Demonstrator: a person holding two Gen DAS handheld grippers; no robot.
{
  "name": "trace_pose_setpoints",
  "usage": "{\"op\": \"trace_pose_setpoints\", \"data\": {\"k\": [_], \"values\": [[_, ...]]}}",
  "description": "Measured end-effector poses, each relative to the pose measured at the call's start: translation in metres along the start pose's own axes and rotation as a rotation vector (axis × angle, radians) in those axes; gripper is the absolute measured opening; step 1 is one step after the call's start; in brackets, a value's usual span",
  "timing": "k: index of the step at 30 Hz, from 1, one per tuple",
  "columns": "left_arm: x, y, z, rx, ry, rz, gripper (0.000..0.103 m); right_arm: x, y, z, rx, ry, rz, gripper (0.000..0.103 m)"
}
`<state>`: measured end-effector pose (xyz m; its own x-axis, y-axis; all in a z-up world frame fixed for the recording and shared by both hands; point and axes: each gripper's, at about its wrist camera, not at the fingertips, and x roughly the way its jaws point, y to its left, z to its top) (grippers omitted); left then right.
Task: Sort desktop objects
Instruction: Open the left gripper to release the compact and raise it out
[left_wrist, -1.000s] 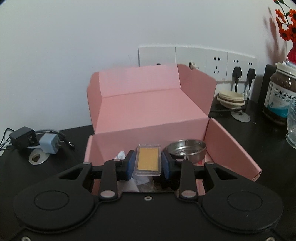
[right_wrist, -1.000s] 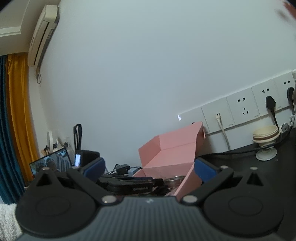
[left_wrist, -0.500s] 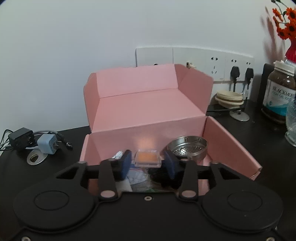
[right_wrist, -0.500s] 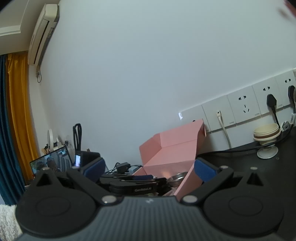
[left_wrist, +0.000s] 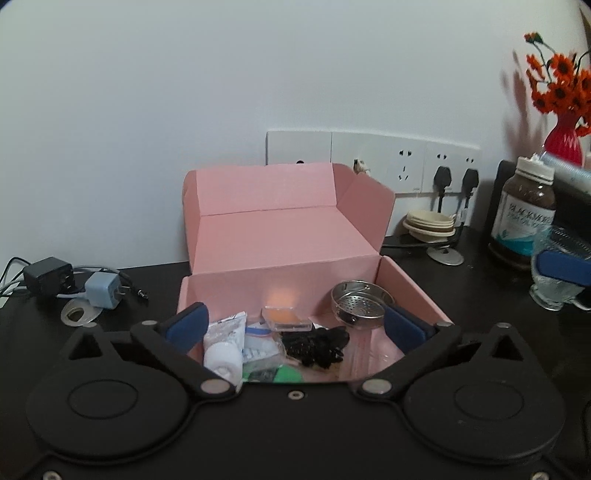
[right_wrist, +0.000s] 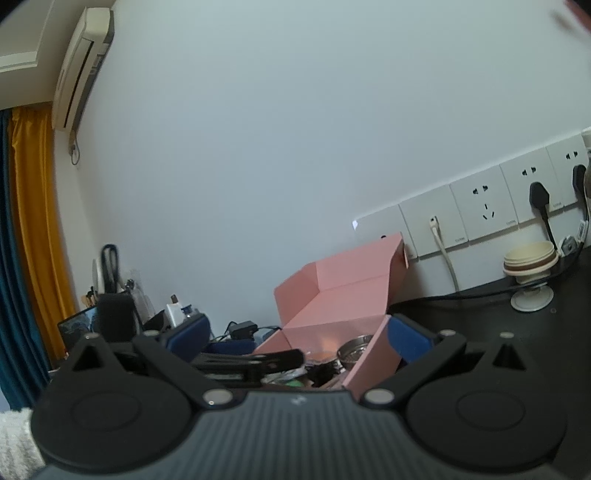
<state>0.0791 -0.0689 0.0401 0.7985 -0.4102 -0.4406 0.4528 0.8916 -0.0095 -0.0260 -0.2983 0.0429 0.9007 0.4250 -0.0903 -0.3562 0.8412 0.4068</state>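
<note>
An open pink cardboard box stands on the black desk with its lid leaning on the wall. Inside lie a clear case with an orange pad, a steel strainer, a black tangle, a white roll and plastic packets. My left gripper hovers open over the box's near side, nothing between its blue pads. My right gripper is open too, to the right of the box, and sees the left gripper's black body across it.
Two chargers with cables lie left of the box. Right of it are a cream stack on a stand, a brown supplement bottle, a glass cup and a red vase of flowers. Wall sockets hold plugs.
My left gripper held the orange-pad case one second ago. It has opened wide and pulled back, and the case now lies in the box. The right gripper barely moved.
</note>
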Motion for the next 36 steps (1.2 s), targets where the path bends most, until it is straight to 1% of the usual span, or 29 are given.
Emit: {"op": "trace_pose_setpoints", "data": {"k": [4,9,14,17,22,23,25,30,36], "values": [[-0.021,0.006,-0.005,-0.016,-0.021,-0.016,0.103,0.002,0.000,-0.002,-0.003,0.009,-0.003,0.102],[-0.052,0.010,-0.016,-0.002,-0.055,-0.019,0.103,0.005,0.002,-0.004,-0.022,0.024,-0.006,0.102],[-0.086,0.014,-0.040,0.010,-0.096,-0.022,0.103,0.008,0.005,-0.008,-0.036,0.046,-0.004,0.102],[-0.100,0.017,-0.055,0.013,-0.100,-0.023,0.103,0.010,0.008,-0.011,-0.054,0.062,-0.002,0.102],[-0.111,0.022,-0.074,0.022,-0.095,-0.011,0.103,0.015,0.015,-0.016,-0.095,0.095,-0.004,0.102],[-0.112,0.024,-0.075,0.014,-0.090,-0.013,0.103,0.015,0.016,-0.018,-0.101,0.102,-0.003,0.102],[-0.115,0.028,-0.075,-0.006,-0.108,-0.024,0.103,0.017,0.018,-0.020,-0.110,0.114,0.000,0.102],[-0.114,0.032,-0.075,-0.025,-0.098,-0.039,0.103,0.019,0.022,-0.024,-0.129,0.132,0.001,0.102],[-0.118,0.031,-0.076,-0.024,-0.116,-0.018,0.103,0.022,0.023,-0.025,-0.147,0.147,-0.002,0.102]]}}
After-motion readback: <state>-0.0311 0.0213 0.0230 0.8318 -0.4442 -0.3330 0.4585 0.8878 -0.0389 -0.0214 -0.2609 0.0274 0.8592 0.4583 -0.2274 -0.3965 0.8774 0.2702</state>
